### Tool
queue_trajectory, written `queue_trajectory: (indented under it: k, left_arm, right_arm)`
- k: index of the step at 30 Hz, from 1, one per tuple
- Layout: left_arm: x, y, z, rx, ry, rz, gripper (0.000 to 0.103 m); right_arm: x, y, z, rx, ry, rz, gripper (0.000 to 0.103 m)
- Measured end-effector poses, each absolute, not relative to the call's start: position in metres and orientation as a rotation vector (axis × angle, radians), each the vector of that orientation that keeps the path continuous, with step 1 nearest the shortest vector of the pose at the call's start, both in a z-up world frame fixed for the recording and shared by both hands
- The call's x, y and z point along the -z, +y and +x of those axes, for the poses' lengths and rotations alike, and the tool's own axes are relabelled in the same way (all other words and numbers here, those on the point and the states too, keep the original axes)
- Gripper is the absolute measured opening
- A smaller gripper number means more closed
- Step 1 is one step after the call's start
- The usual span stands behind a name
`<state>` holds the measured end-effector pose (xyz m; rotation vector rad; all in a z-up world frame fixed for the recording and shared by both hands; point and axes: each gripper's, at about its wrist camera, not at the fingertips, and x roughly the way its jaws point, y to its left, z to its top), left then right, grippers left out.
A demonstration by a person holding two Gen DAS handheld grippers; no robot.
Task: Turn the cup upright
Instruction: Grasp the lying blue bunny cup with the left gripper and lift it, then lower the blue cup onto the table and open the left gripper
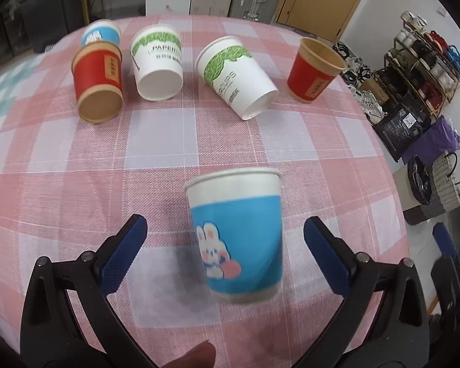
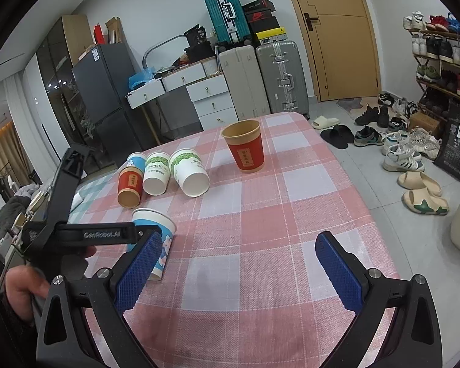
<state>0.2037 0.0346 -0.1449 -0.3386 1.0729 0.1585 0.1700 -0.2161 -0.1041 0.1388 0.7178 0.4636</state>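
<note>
A blue rabbit-print paper cup [image 1: 237,234] stands upright, mouth up, between the open fingers of my left gripper [image 1: 225,253], touching neither; it looks blurred. It also shows in the right wrist view [image 2: 159,233], partly behind the left gripper's arm [image 2: 76,233]. My right gripper [image 2: 237,273] is open and empty above the pink checked tablecloth [image 2: 276,214]. Farther back lie a red cup [image 1: 96,81], two white-green cups [image 1: 158,61] [image 1: 237,75] and a second blue cup [image 1: 101,32], all on their sides. Another red cup [image 1: 314,69] stands upright.
The table edge [image 2: 368,196] drops to a floor with shoes and slippers [image 2: 414,159] on the right. A shoe rack [image 1: 426,61] and bags [image 1: 429,144] stand beyond the table. Drawers and suitcases [image 2: 260,76] are at the back.
</note>
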Motion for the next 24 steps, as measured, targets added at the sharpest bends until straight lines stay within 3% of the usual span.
queue_trajectory:
  k: [2,3,4,14,24]
  left_arm:
    - [0.155,0.039,0.215,-0.175,1.107,-0.339,0.093]
    - [0.159,0.041,0.219,-0.169,1.121,-0.342,0.073]
    - [0.163,0.043,0.220,-0.157,1.137,-0.349,0.065]
    - [0.126,0.066,0.192,-0.047,1.100,-0.443,0.062]
    - [0.045,0.098,0.069,-0.084,1.038,-0.379,0.062]
  right_arm:
    - [0.107,-0.217,0.172,-0.465,0.722,0.149,0.102]
    - [0.108,-0.218,0.173,-0.467,0.724,0.156,0.102]
    - [0.109,-0.219,0.174,-0.470,0.726,0.161,0.102]
    - [0.085,-0.206,0.146,-0.503,0.687,0.154,0.102]
    - [0.068,-0.165,0.094,-0.584,0.667,0.121,0.102]
